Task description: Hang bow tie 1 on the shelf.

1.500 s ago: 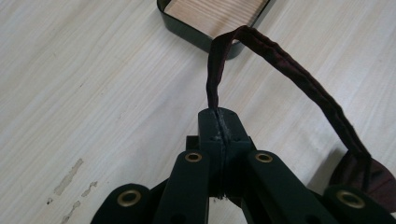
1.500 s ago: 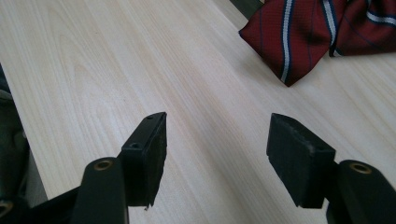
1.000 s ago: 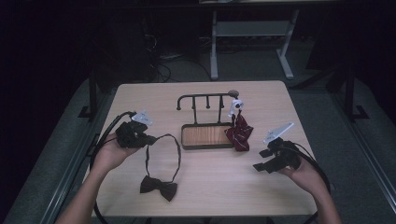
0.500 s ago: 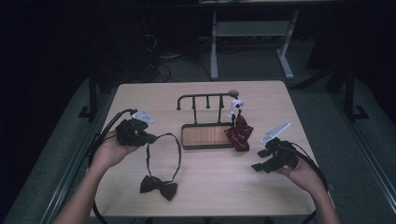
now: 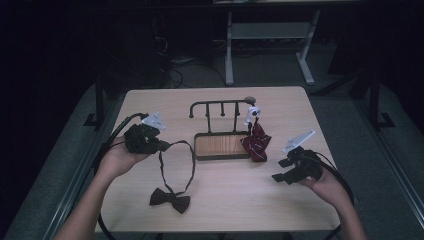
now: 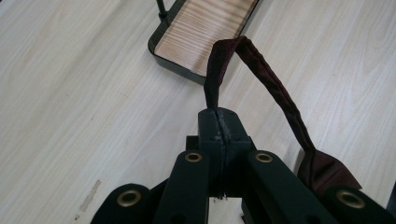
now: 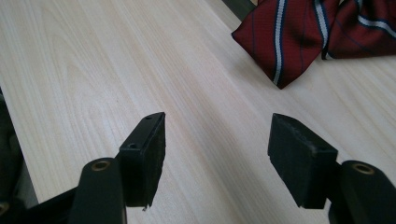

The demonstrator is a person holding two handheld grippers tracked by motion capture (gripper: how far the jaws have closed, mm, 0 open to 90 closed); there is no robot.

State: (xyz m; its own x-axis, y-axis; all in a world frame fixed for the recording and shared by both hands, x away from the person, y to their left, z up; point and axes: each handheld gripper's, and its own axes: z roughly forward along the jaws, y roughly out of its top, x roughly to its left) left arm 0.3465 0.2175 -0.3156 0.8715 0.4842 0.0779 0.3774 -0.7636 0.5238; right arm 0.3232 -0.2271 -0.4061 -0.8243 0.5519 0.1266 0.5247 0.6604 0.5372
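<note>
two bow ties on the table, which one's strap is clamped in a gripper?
The dark plain bow tie: the left gripper is shut on its strap. The red striped bow tie hangs on the rack, untouched.

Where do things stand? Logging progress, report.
Left gripper shut on dark bow tie's strap. Right gripper open, empty. Black-framed wooden rack beside strap.

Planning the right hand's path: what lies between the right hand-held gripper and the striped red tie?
Nothing. In the right gripper view, bare tabletop runs from the open right hand-held gripper to the striped red tie; the high view shows the same.
</note>
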